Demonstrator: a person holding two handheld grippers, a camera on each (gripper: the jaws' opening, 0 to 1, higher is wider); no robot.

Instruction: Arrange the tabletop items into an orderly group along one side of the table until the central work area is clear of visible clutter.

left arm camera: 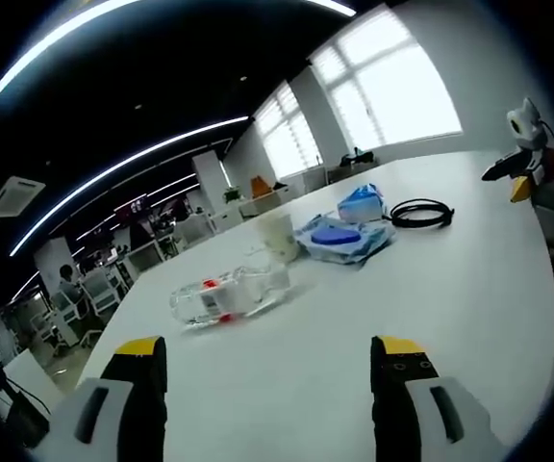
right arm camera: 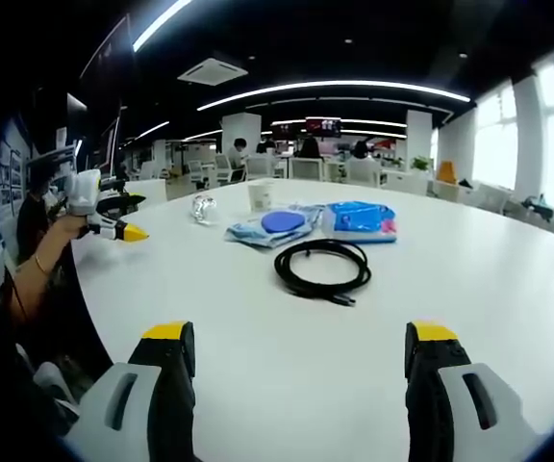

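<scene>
My left gripper (left arm camera: 272, 348) is open above the white table (left arm camera: 450, 289), with nothing between its yellow-tipped jaws. Ahead of it lies a clear plastic bottle (left arm camera: 227, 295) on its side, then a pale cup (left arm camera: 275, 237), a blue plastic pack (left arm camera: 339, 238), a blue-and-white packet (left arm camera: 362, 203) and a coiled black cable (left arm camera: 421, 212). My right gripper (right arm camera: 301, 339) is open too, empty, facing the black cable (right arm camera: 321, 266). Beyond it lie the blue packet (right arm camera: 361, 219), the blue pack (right arm camera: 275, 226), the cup (right arm camera: 260, 197) and the bottle (right arm camera: 203, 207). The left gripper (right arm camera: 131, 232) shows at the left, held by a hand.
The table (right arm camera: 469, 289) is round-edged and wide, with bare white surface on both sides of the items. The right gripper (left arm camera: 496, 173) shows at the far right of the left gripper view. Office desks, chairs and seated people fill the room behind; bright windows line one wall.
</scene>
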